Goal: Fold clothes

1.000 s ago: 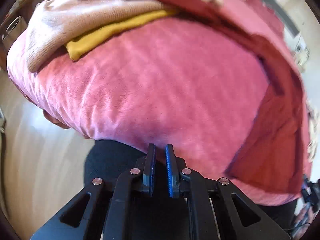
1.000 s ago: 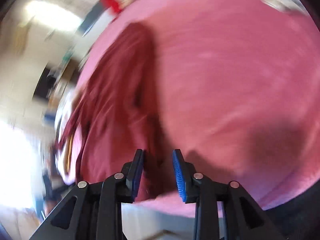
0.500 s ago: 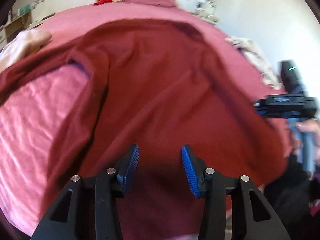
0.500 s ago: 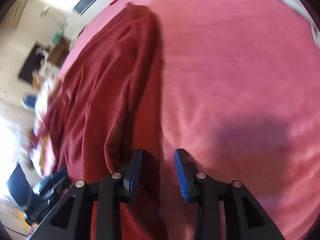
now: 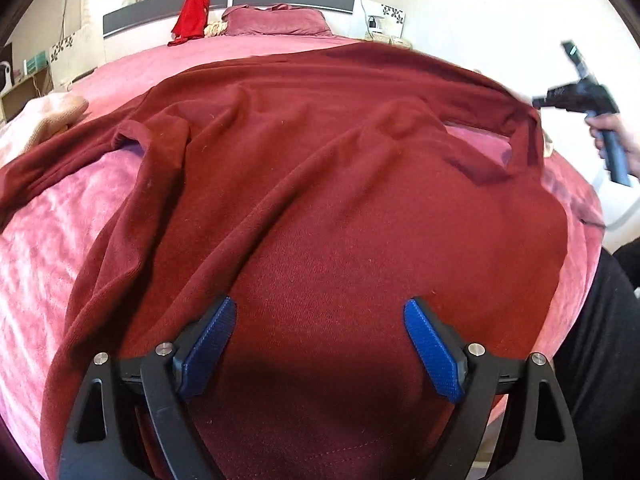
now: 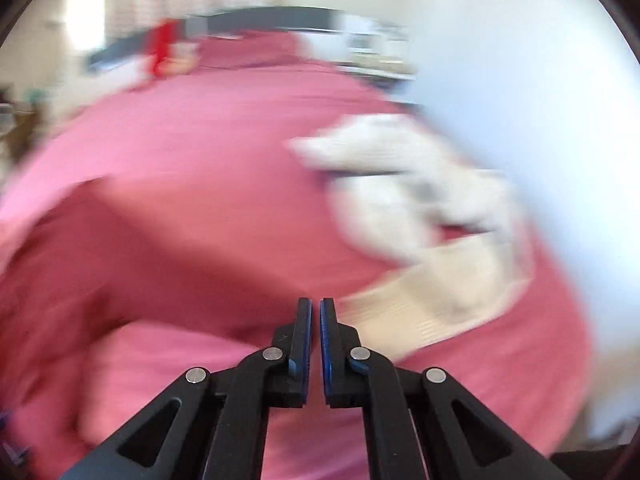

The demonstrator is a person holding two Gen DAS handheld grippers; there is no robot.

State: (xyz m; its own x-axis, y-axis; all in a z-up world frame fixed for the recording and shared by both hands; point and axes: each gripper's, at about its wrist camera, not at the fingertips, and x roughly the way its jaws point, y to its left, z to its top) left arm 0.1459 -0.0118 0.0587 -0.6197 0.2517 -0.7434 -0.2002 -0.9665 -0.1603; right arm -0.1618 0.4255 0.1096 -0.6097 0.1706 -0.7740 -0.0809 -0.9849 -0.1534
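A dark red long-sleeved shirt [image 5: 320,184] lies spread and wrinkled on the pink bed [image 5: 52,248]. My left gripper [image 5: 320,312] is wide open just above the shirt's near hem and holds nothing. My right gripper [image 5: 576,100] shows at the far right of the left wrist view, at the shirt's right shoulder edge. In the blurred right wrist view its jaws [image 6: 315,312] are nearly together, with the shirt's edge [image 6: 140,252] right at the tips; whether cloth is pinched is unclear.
White and beige clothes [image 6: 404,200] lie on the bed at the right. A pale pink garment [image 5: 44,116] lies at the left edge. A red cloth [image 5: 192,16] hangs on the headboard by a pillow [image 5: 276,20].
My left gripper swung from the bed's left side over the shirt and opened wide. My right gripper went from open to nearly shut and swung right, blurring its view.
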